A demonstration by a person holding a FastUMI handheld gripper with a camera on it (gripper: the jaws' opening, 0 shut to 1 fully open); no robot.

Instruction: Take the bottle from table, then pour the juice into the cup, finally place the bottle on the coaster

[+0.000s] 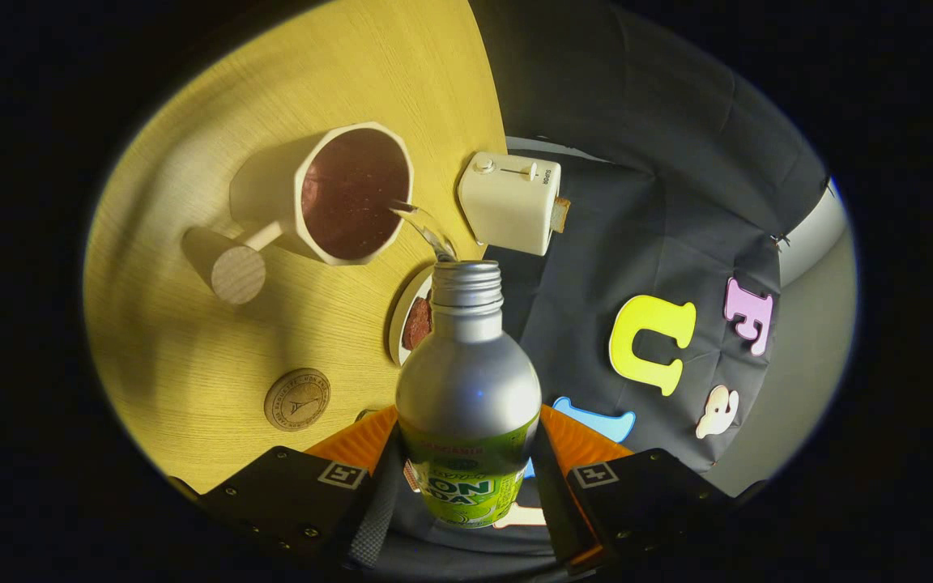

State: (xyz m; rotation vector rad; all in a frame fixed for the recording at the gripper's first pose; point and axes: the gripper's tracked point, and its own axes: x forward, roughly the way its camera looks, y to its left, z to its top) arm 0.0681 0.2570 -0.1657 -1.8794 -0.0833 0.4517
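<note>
Pour step in hand: gripper (466, 478) clamped on the bottle (468, 380), both fingers pressing its sides, bottle tipped toward the cup (349, 194) on the table (191, 356). A stream (422, 227) runs from the bottle's mouth into the cup (dark inside, level unclear). Next, likely: right the bottle, carry it to the coaster (297, 399), nearer the fingers than the cup.
</note>
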